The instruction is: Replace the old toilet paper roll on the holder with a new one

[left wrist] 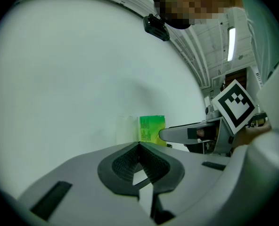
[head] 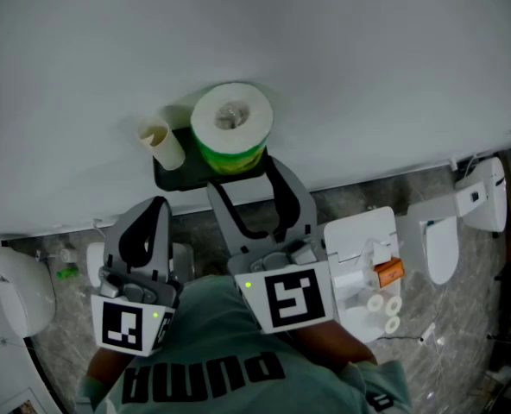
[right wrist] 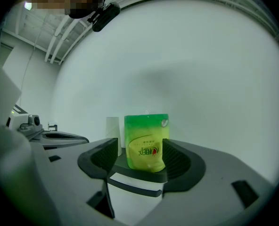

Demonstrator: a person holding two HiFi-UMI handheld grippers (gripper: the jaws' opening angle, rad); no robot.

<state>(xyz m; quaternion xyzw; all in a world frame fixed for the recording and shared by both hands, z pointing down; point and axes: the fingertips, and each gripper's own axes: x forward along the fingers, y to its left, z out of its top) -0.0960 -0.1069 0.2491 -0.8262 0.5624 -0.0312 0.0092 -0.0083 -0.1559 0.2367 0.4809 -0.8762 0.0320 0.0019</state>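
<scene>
Roll (head: 231, 119) stands upright on shelf (head: 173, 178), upper centre of head view, between the parted jaws of your right tongs (head: 245, 184), pads not pressing. Left tongs (head: 156, 210), lower left, closed and empty. Right is nearer.

The roll (head: 231, 128) is white paper inside a glossy green plastic wrap (right wrist: 146, 142) (a little wrinkled). The empty tube (head: 162, 143) looks like matt cardboard. The shelf (head: 171, 178) is matt black, and the wall (head: 342, 50) is smooth and matt.
</scene>
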